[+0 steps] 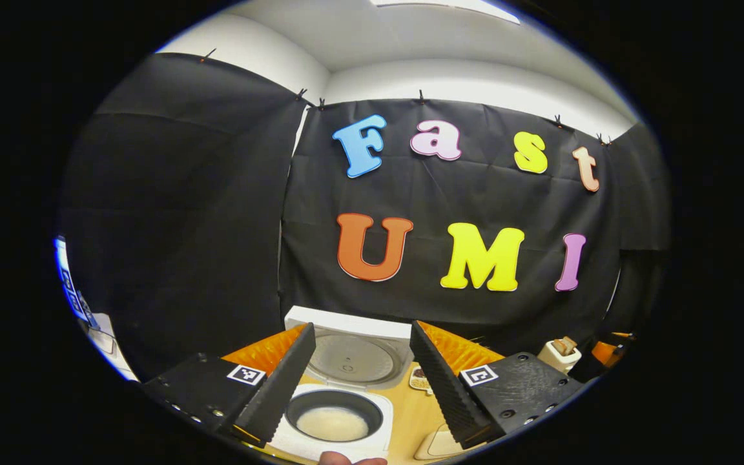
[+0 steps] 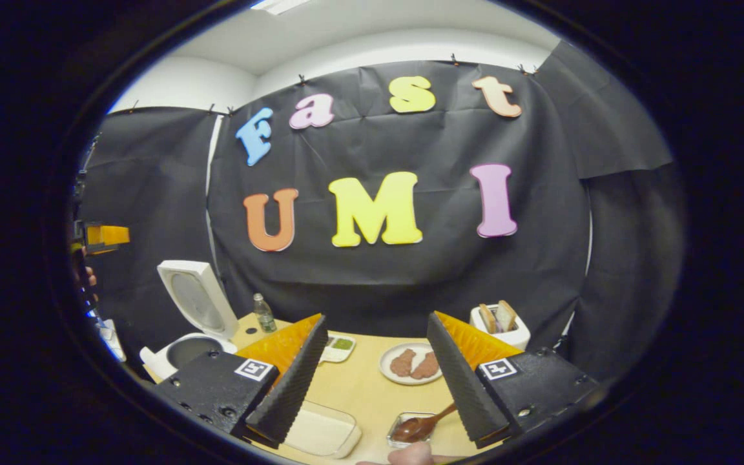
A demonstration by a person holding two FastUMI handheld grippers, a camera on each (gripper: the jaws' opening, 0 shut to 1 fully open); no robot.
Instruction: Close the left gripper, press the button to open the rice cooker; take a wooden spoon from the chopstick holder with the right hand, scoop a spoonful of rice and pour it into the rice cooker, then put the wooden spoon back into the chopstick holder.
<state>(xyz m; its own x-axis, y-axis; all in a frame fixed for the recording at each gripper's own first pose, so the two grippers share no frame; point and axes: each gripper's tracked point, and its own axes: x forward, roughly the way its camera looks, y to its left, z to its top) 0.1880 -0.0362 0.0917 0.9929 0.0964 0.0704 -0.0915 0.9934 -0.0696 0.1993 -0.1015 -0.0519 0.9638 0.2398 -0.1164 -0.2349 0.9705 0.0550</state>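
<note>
Right gripper view showed the wooden spoon [image 2: 425, 423], brown and glossy, lying with its bowl in a small clear dish [image 2: 411, 430] near the table's [image 2: 372, 387] front edge; its handle ran up and to the right, toward the right gripper [image 2: 378, 381], whose fingers stood released, gripping nothing. Left gripper view showed the white rice cooker [image 1: 336, 413] with its lid [image 1: 349, 352] raised and rice in the pot, between the spread fingers of the left gripper [image 1: 362, 381].

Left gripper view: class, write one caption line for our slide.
Open left gripper poised above the rice cooker, lid raised, rice in the inner pot.
</note>
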